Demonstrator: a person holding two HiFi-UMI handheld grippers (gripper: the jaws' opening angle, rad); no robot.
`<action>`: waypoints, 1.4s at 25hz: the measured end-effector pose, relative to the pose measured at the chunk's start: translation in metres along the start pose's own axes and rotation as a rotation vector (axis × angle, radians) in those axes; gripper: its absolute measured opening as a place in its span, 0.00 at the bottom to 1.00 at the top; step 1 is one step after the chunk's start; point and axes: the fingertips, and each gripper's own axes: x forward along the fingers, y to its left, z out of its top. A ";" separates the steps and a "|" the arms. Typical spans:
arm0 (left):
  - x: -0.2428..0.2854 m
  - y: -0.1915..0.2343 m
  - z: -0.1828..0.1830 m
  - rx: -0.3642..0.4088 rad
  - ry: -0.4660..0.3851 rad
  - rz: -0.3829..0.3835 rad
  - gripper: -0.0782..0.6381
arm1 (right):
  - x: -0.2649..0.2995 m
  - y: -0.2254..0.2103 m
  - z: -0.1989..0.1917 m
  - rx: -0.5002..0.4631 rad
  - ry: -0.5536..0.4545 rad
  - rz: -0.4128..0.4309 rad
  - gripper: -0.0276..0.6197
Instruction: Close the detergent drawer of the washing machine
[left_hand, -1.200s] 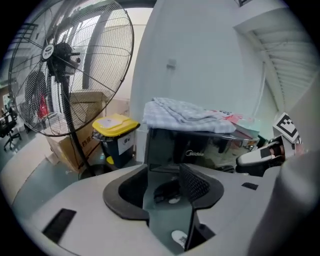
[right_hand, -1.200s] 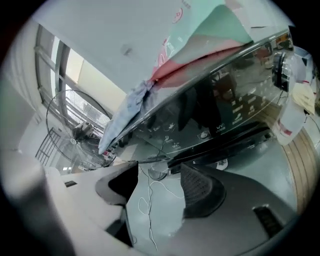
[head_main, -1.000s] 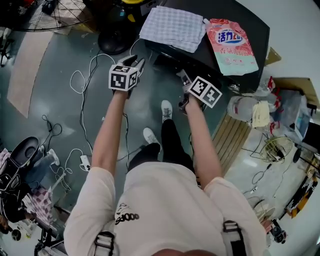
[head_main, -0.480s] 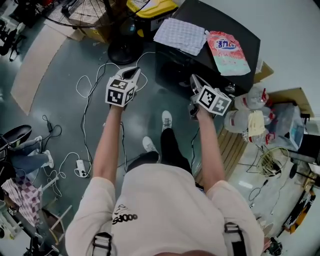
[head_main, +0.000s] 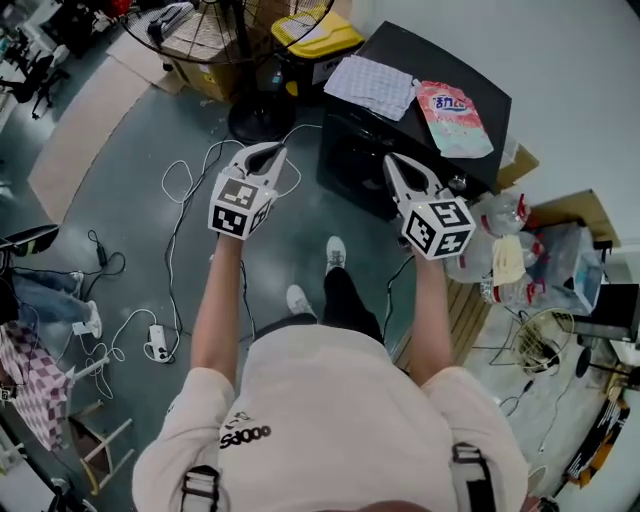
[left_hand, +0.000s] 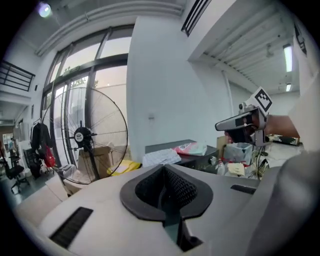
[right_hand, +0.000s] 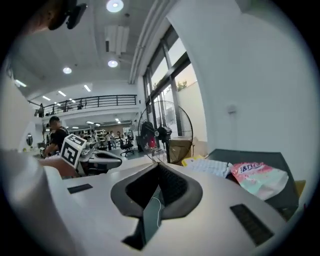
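My left tool (head_main: 268, 152) and right tool (head_main: 392, 162) are both clenched empty, with the washer (head_main: 352, 165) at upper centre, just beyond the right tool, its drawer indiscernible.

Two tongs are raised in front of the person, the left tongs (head_main: 270, 152) and the right tongs (head_main: 393, 163), with two marker cubes (head_main: 240, 206), one on each. There is one black washing machine (head_main: 400, 150), and on its top one checked cloth (head_main: 375, 85) and one pink detergent pouch (head_main: 452, 118). I count one big standing fan (head_main: 240, 30), one yellow-lidded container (head_main: 318, 38), two white shoes (head_main: 336, 252) and one white power strip (head_main: 157, 343) on the floor.
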 end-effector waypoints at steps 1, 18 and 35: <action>-0.009 -0.002 0.008 0.012 -0.015 0.004 0.14 | -0.006 0.007 0.005 -0.034 -0.006 0.002 0.05; -0.099 -0.033 0.124 0.192 -0.249 0.043 0.14 | -0.051 0.081 0.091 -0.318 -0.110 0.071 0.05; -0.115 -0.046 0.132 0.206 -0.247 0.045 0.14 | -0.058 0.094 0.088 -0.364 -0.077 0.073 0.05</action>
